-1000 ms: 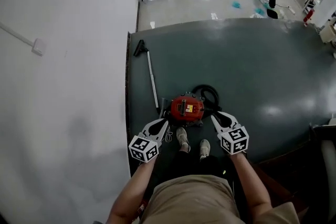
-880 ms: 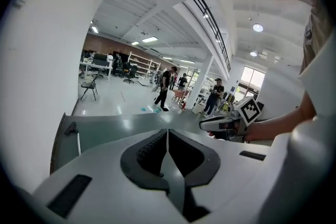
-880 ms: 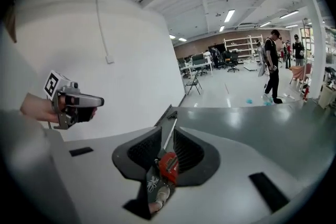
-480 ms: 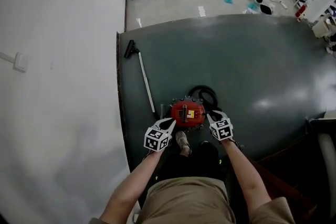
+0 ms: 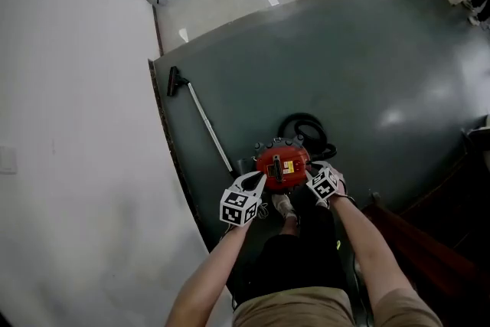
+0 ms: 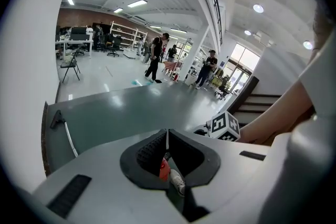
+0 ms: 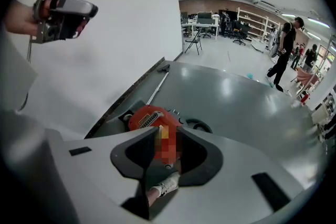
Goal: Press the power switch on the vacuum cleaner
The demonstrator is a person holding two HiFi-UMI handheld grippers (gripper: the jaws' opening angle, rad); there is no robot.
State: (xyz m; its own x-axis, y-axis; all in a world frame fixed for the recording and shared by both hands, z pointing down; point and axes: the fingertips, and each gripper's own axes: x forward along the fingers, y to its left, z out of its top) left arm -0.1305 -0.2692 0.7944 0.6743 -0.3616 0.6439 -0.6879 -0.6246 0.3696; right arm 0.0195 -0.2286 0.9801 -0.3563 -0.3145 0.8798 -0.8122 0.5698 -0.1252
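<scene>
Pressing the switch is not yet done. The red vacuum cleaner (image 5: pixel 280 163) sits on the dark floor mat (image 5: pixel 367 65), just ahead of and below both tools. It lies between the tips of the left gripper (image 5: pixel 258 179) and the right gripper (image 5: pixel 311 174), and neither tip is seen touching it. The left gripper's jaws are pressed together at the tips with nothing pinched. The right gripper's jaws are opening, with only the vacuum cleaner seen through the gap and nothing held. The power switch itself cannot be picked out on the lid, so the main risk is judged to be a wrong target: the yellow label (image 5: pixel 289 166) or some other control could be struck instead. If the right jaws are brought down spread, the switch could be straddled rather than pushed, or one tip could be caught on a raised part of the lid. A slanted or hard push could roll the canister away from the tips toward the coiled hose (image 5: pixel 308 128) beyond it. A shoe (image 5: pixel 284 204) lies just beneath the tools, so the body could also be nudged by a foot.
</scene>
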